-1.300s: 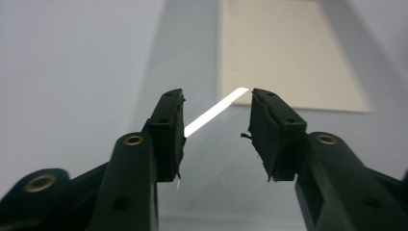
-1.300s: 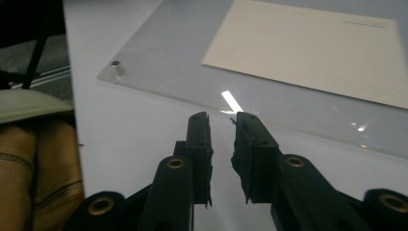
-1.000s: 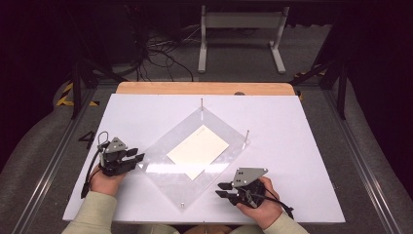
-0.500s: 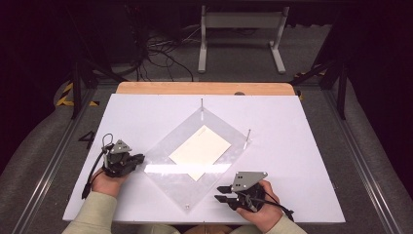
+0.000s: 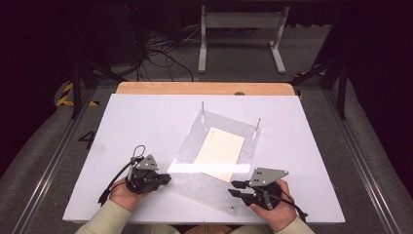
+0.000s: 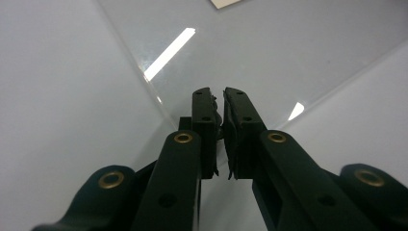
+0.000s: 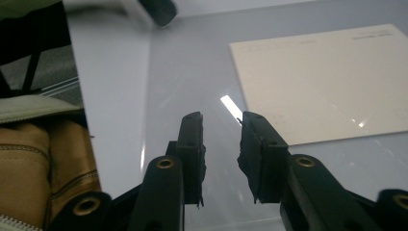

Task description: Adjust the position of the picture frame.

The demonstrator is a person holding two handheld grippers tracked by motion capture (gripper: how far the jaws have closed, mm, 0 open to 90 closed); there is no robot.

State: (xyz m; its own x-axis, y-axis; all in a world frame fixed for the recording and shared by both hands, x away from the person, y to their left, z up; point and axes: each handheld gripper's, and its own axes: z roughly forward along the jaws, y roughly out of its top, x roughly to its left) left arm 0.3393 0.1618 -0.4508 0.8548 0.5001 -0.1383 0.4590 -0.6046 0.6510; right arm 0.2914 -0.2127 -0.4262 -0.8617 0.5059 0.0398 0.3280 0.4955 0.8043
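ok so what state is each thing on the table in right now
clear plastic sheet: lying flat on the table, turned corner-on to the person, its left corner at the left gripper's jaws
cream paper: flat under the clear sheet, not folded
left hand-held gripper: jaws shut at the sheet's corner, a grip not certain
right hand-held gripper: jaws part open over the sheet, holding nothing
two thin pins: upright at the sheet's far corners

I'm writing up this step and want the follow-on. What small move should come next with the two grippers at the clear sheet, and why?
Probably close the right gripper on the near edge of the clear sheet. The left gripper looks shut at the sheet's left corner, its jaws having just closed, while the right one's jaws stand apart over the sheet. With both gripping, the sheet could lift evenly off the cream paper.
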